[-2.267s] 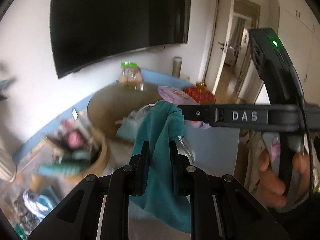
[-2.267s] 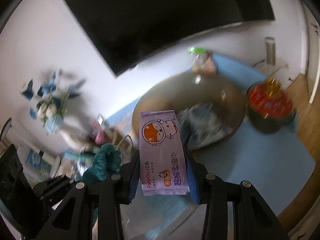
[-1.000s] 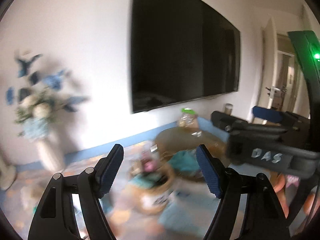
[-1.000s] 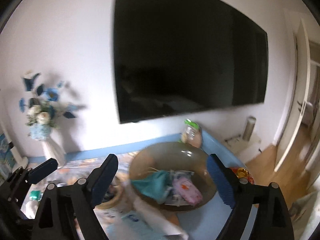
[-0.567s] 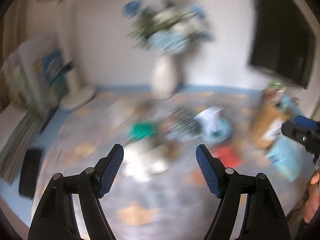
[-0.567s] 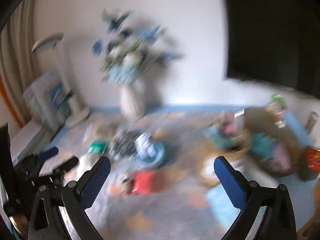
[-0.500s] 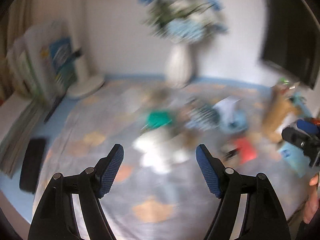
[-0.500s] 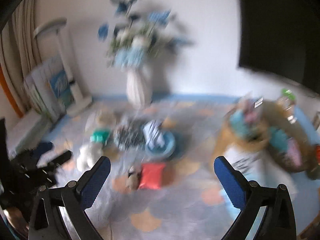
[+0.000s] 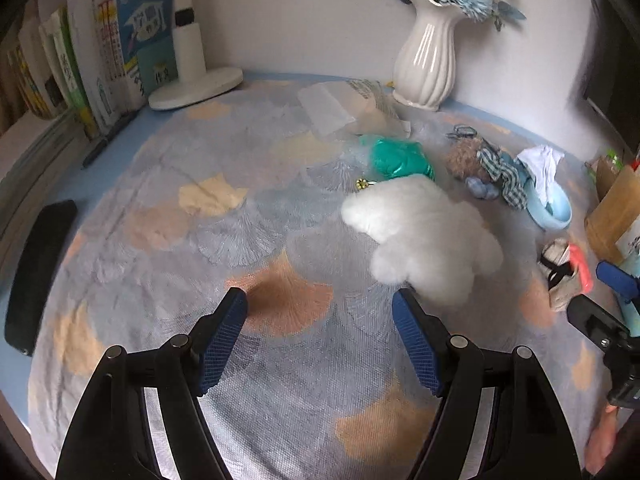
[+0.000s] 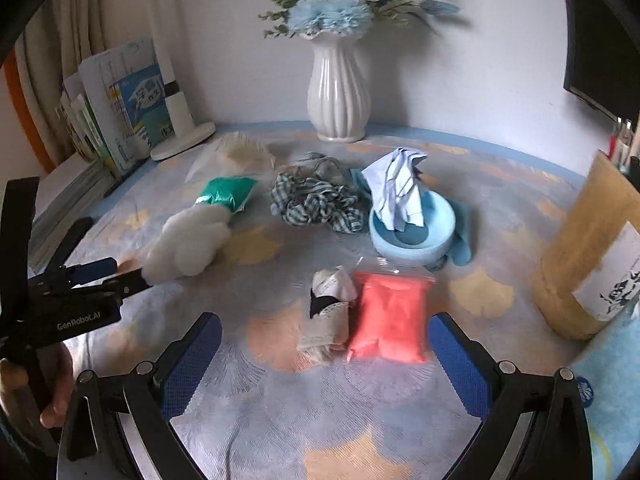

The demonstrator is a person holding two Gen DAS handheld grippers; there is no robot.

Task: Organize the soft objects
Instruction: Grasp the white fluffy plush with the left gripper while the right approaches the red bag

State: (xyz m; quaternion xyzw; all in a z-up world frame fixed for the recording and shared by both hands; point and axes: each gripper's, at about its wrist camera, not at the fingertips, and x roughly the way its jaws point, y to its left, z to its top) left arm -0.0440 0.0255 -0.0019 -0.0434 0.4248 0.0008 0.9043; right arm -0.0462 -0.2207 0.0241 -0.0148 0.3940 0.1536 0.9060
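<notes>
Pale-blue bowl holds a crumpled white cloth.

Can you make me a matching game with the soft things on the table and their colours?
Things:
1. fluffy plush toy
2. squishy packet nearest the right gripper's fingers
3. packet behind the plush toy
4. bowl holding a crumpled cloth

Colours:
A. light blue
B. green
C. white
D. coral red

Pairs: 1-C, 2-D, 3-B, 4-A

Pale wall (daylit), patterned tablecloth.
</notes>
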